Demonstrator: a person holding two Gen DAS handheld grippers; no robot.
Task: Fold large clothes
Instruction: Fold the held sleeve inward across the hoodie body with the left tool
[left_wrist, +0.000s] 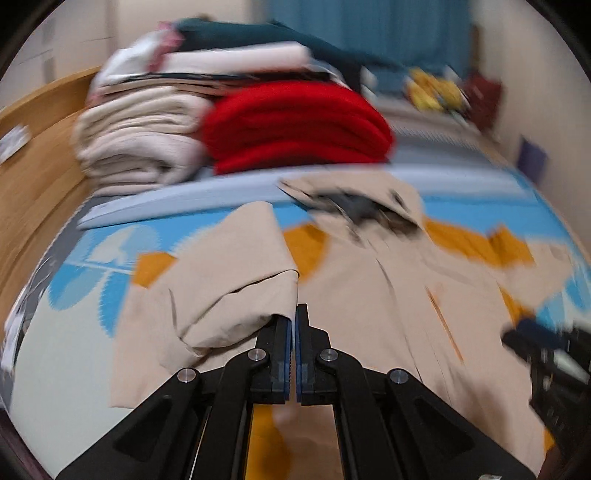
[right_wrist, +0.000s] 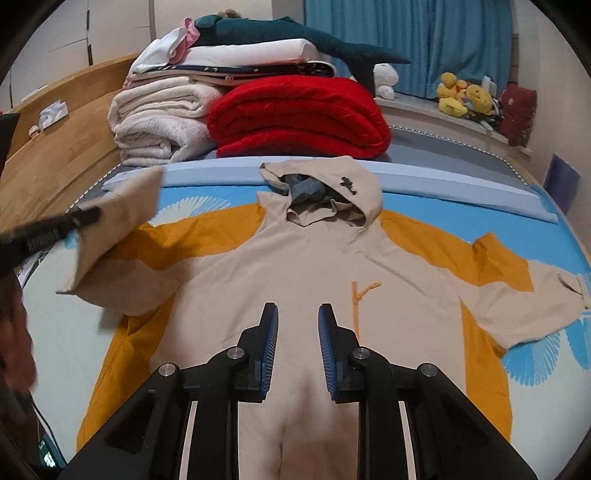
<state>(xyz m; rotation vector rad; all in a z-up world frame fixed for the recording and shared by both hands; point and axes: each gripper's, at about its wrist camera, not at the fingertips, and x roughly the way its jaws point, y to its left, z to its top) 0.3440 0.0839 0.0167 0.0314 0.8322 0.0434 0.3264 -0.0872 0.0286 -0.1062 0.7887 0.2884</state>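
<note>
Where the bed (right_wrist: 546, 236) offers room, it is mostly toward the near side: its far end is taken up by a folded red blanket (right_wrist: 299, 118) and a stack of cream blankets (right_wrist: 159, 125) with more folded bedding and a dark green plush shark (right_wrist: 280, 35) on top. A wooden bed frame (right_wrist: 55, 166) bounds the left edge, and a wall runs close along the right edge. A pale blue strip (right_wrist: 443, 188) crosses the mattress just behind the hood.

A beige and orange hooded jacket (right_wrist: 295, 266) lies spread flat on the blue patterned cover, hood (right_wrist: 325, 192) toward the blankets, one sleeve (right_wrist: 517, 295) stretched out to the right nearly to the bed's edge. The other sleeve (right_wrist: 122, 221) is lifted off the cover on the left.

The left tongs (left_wrist: 295, 317) are pressed fully together, and the beige sleeve cuff (left_wrist: 243, 295) hangs from their tips, pinched between the blue pads; this view is blurred. In the right wrist view the same tongs (right_wrist: 86, 216) show at the left edge with the sleeve draped from them.

The right tongs (right_wrist: 297, 314) hover over the jacket's chest, partly open with nothing between the pads, just left of the orange zip pull (right_wrist: 360, 295).
</note>
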